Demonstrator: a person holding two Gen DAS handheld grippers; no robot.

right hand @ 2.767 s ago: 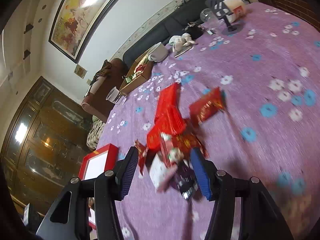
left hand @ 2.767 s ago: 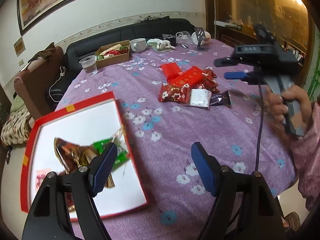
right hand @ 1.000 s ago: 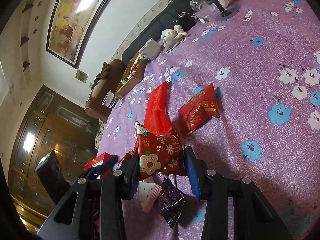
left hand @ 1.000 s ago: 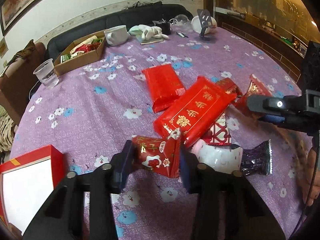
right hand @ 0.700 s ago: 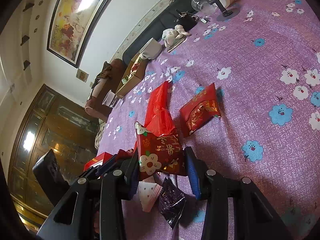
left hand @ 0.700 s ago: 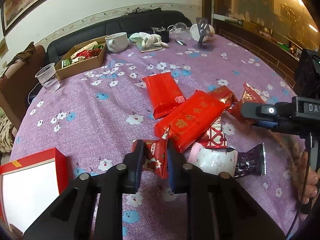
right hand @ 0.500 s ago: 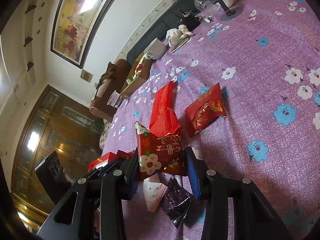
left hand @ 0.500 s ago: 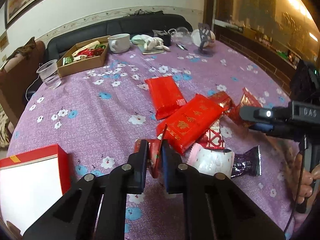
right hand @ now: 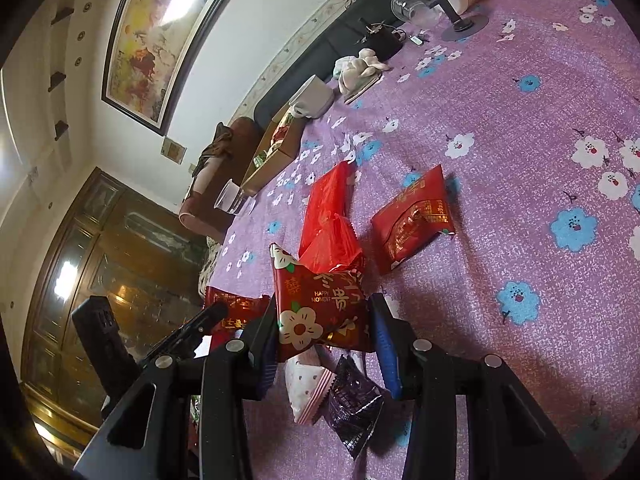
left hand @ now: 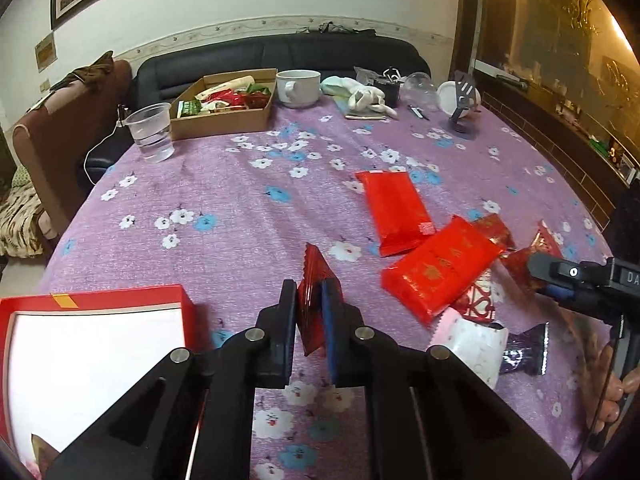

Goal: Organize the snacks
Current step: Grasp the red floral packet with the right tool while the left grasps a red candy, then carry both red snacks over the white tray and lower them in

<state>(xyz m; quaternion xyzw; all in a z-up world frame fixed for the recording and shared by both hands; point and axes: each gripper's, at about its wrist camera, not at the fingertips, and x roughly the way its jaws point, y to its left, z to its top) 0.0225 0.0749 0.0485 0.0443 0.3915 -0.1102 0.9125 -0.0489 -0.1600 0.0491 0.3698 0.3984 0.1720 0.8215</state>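
My left gripper (left hand: 310, 312) is shut on a small red snack packet (left hand: 314, 280), held edge-on above the purple flowered tablecloth, just right of the red box with a white inside (left hand: 92, 344). My right gripper (right hand: 324, 332) is shut on a red flowered "Happy Moment" packet (right hand: 320, 304), lifted above a pile of snacks. In the left wrist view the pile holds two big red packs (left hand: 394, 210) (left hand: 438, 268), a pink-white packet (left hand: 470, 342) and a dark purple one (left hand: 524, 350). The right gripper also shows in the left wrist view (left hand: 576, 280).
At the back of the table stand a cardboard box of snacks (left hand: 224, 104), a plastic cup of water (left hand: 150, 130), a white mug (left hand: 298, 86), a cloth and a phone stand (left hand: 464, 112). A black sofa lies behind. Another red packet (right hand: 414, 218) lies apart in the right wrist view.
My left gripper shut on the small red packet, lifted it off the table and drew back toward the red box. My right gripper kept its hold on the flowered packet, nearly still.
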